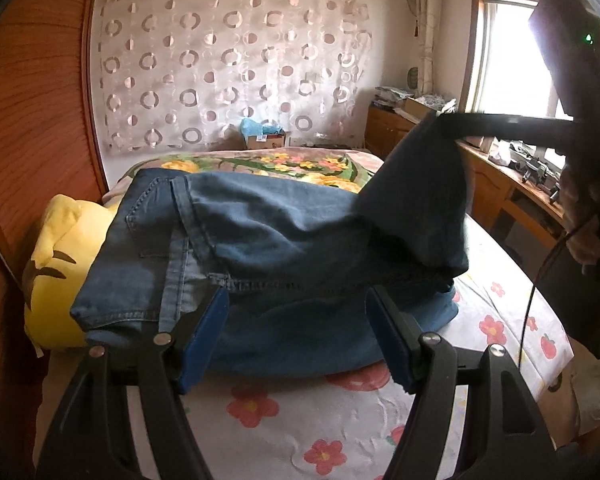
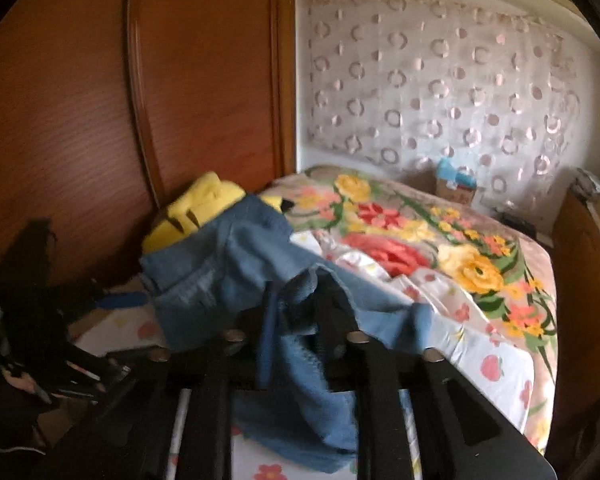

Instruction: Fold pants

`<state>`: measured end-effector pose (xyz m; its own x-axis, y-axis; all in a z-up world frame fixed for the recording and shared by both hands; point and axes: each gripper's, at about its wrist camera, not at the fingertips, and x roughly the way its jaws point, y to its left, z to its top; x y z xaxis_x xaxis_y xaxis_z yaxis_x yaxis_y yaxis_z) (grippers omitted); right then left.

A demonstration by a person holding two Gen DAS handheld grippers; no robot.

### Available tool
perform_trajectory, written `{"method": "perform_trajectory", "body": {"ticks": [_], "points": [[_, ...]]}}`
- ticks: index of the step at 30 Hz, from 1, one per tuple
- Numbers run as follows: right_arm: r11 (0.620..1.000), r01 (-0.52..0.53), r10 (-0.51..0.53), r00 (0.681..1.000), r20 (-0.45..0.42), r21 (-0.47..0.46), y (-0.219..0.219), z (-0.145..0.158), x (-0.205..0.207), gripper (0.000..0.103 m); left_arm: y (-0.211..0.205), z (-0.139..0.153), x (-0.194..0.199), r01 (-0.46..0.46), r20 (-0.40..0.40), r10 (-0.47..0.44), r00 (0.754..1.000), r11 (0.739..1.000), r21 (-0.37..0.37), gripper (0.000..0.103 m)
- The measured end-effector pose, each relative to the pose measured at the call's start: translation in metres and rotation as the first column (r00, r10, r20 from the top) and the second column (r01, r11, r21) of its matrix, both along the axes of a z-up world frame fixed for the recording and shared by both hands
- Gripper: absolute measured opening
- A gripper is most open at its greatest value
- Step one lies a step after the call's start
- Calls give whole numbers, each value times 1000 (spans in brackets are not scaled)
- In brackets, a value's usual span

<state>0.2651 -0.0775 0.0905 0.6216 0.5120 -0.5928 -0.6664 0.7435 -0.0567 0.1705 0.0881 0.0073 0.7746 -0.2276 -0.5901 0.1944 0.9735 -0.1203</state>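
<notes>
Blue jeans (image 1: 260,236) lie across the bed, waistband end at the left over a yellow pillow. My left gripper (image 1: 296,312) is open, its blue pads (image 1: 206,332) on either side of the jeans' near edge, holding nothing. My right gripper (image 1: 452,124) comes in from the right in the left wrist view and is shut on the jeans' leg end (image 1: 416,184), lifting it above the bed. In the right wrist view the denim (image 2: 300,320) drapes over the shut gripper (image 2: 300,300), hiding the fingertips.
A yellow plush pillow (image 1: 60,264) lies at the left by the wooden wardrobe (image 1: 32,120). A floral blanket (image 2: 440,248) covers the far bed. A wooden desk (image 1: 500,184) with clutter stands at the right under the window. A cardboard box (image 1: 266,138) sits by the curtain.
</notes>
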Motion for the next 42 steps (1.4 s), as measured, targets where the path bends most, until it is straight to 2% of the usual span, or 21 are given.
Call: {"method": "perform_trajectory", "body": {"ticks": [1,2,3,5,10,14,19,23,24,26,28,31,32,33,34,37,40,42], "points": [[1000,-2,2,1000,-10,-6,1,-5,2,26,-1,-2,1,3,-3,-3,1000,1000,0,71],[1000,1,-1,1000,-28,-6,-1,-11,5,30,-2,-2,2,5,-7,-5,1000,1000,0,71],[1000,5,-5,999,-40,-8,-3,-16,7,39,-4,-4,5,8,-12,-8,1000,1000,2,71],[1000,27,-27,999,-43,-9,-13,-22,10,45,-8,-7,8,19,-17,-19,1000,1000,-1,71],[997,73,-75,995,-68,-21,-35,-38,18,46,-19,-20,20,46,-45,-46,998,999,6,71],[995,99,-101,988,-118,-26,-49,-62,26,56,-27,-36,27,69,-81,-68,994,998,12,71],[992,119,-124,975,-187,-37,-53,-95,38,57,-27,-57,39,71,-127,-67,990,997,27,71],[991,131,-135,962,-238,-34,-56,-116,44,57,-28,-66,45,82,-138,-78,987,996,23,62],[990,135,-139,958,-250,-35,-57,-120,46,57,-28,-67,46,87,-138,-83,987,996,25,56],[989,141,-146,948,-283,-38,-59,-129,49,57,-31,-69,49,100,-140,-94,986,994,35,54],[988,147,-155,941,-302,-48,-59,-136,53,57,-34,-71,50,100,-143,-91,986,993,57,47],[988,150,-148,924,-352,-20,-63,-141,57,57,-36,-70,50,113,-131,-103,986,991,72,25],[989,148,-141,920,-366,-9,-64,-142,60,52,-35,-68,49,112,-125,-103,987,991,68,14],[990,142,-132,920,-368,0,-64,-141,61,22,-35,-66,48,114,-122,-106,987,991,65,8],[992,127,-114,922,-371,11,-64,-139,61,7,-35,-64,47,121,-118,-113,986,991,60,7],[995,85,-62,935,-348,51,-60,-119,64,3,-32,-48,38,116,-77,-112,991,992,39,5],[996,59,-40,961,-273,63,-51,-84,63,3,-22,-21,25,110,-22,-110,994,994,-11,6],[997,36,-20,976,-217,69,-42,-56,63,2,-20,-7,19,118,-2,-118,993,993,-16,6]]}}
